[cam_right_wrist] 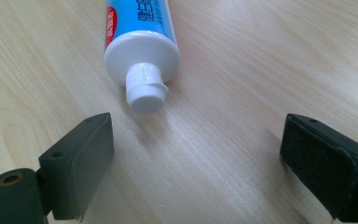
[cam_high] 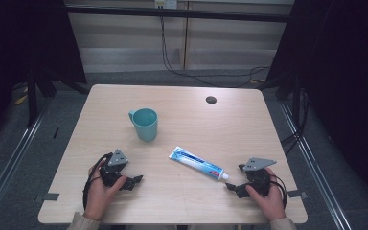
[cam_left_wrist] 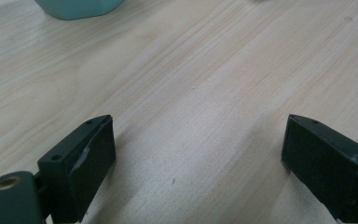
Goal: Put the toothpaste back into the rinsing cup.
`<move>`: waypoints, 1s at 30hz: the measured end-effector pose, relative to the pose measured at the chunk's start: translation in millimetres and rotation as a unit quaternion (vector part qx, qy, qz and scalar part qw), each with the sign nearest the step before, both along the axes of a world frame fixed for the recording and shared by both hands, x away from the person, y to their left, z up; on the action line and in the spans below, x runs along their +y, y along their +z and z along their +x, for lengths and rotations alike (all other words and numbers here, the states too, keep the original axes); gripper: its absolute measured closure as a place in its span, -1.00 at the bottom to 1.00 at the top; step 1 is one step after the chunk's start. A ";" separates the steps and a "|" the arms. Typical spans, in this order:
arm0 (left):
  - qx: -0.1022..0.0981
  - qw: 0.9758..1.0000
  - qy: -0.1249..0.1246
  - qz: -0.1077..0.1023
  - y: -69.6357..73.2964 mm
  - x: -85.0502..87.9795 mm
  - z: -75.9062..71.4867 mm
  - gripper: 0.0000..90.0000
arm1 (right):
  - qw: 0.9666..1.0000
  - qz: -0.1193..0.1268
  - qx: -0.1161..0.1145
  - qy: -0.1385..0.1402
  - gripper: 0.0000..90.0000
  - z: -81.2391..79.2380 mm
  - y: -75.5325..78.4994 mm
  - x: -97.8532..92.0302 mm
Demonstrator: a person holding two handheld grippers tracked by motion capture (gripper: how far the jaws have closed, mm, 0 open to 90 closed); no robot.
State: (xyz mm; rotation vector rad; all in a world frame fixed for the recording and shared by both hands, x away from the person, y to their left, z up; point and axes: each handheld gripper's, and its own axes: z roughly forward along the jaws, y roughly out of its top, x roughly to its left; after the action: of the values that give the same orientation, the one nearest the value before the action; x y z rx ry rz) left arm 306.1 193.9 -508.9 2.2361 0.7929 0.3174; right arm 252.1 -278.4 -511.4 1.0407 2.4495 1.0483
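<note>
Near the table's [cam_high: 124,103] front edge, the tube [cam_high: 196,163] lies flat, cap toward the right tongs [cam_right_wrist: 196,163], which gape empty just short of it. Ease them forward to straddle the cap squarely before clenching; left tongs [cam_left_wrist: 198,163] rest released, empty.

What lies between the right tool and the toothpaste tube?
Nothing but bare wood. In the right gripper view, the right tool stands open just short of the toothpaste tube, whose white cap points at the gap; the table between is bare.
</note>
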 end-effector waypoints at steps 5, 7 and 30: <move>-0.002 1.000 0.001 -0.003 -0.4 0.9 -1.4 -0.79 | 1.000 0.001 -0.001 0.001 -0.79 1.0 -0.2 1.0; -0.001 1.000 0.001 -0.002 -0.2 1.7 -1.9 -0.79 | 1.000 0.000 0.000 0.000 -0.80 1.4 0.0 2.0; -0.002 1.000 0.003 0.000 -0.1 1.8 -2.5 -0.79 | 0.989 -0.102 0.053 0.091 -0.57 28.1 28.2 51.2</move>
State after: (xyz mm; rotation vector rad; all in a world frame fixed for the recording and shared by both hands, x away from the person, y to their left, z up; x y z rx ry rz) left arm 303.6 195.6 -509.1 2.2322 0.7965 0.3248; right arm 280.2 -227.2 -483.2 0.8420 2.7113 0.7873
